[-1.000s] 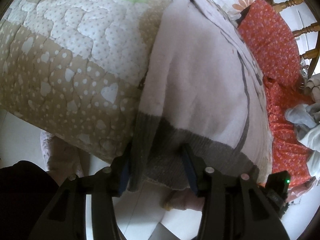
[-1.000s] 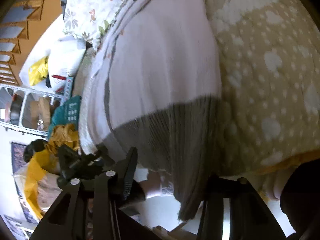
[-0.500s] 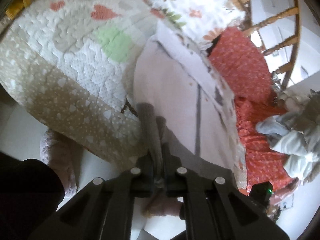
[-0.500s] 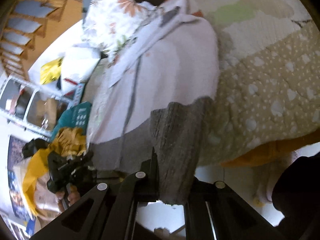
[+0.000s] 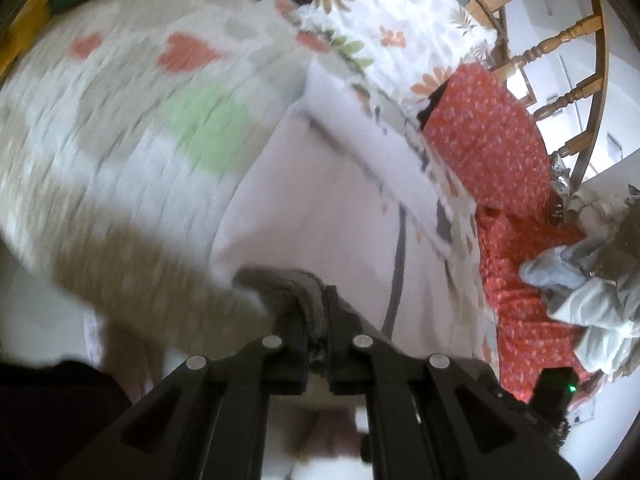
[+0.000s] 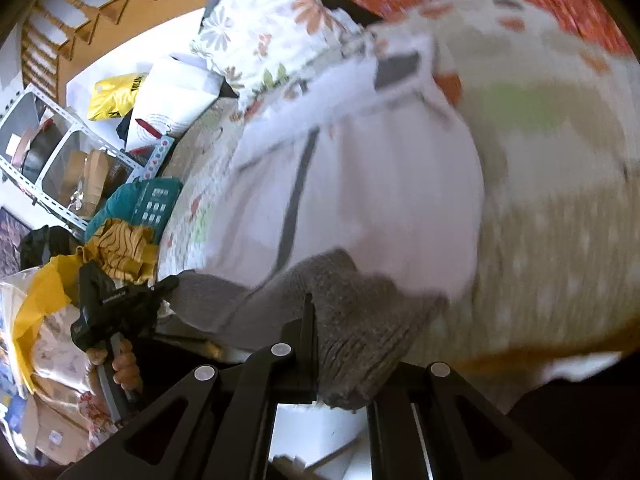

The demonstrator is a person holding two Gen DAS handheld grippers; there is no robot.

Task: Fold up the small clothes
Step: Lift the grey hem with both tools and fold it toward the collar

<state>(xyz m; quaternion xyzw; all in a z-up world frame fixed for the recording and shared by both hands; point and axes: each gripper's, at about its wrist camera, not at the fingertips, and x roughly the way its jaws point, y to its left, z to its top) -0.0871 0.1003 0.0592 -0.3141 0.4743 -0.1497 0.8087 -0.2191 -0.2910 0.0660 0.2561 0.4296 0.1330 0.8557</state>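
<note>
Pale grey-hemmed garment [image 5: 320,216] on quilt [image 5: 120,128]

The left gripper [image 5: 316,312] is closed on the grey ribbed hem [image 5: 288,284] of a pale pink garment [image 5: 320,208], the knit bunched between its two black fingers [image 5: 298,332]. The garment lies spread on a quilt [image 5: 120,128] patterned with hearts and a green patch, much of it blurred. Beyond the garment's far end sits a floral pillow [image 5: 384,24]. To the garment's right lies red flowered fabric [image 5: 492,148], with a wooden chair back [image 5: 560,36] behind it and crumpled pale grey clothes [image 5: 588,296] on its right.
</note>
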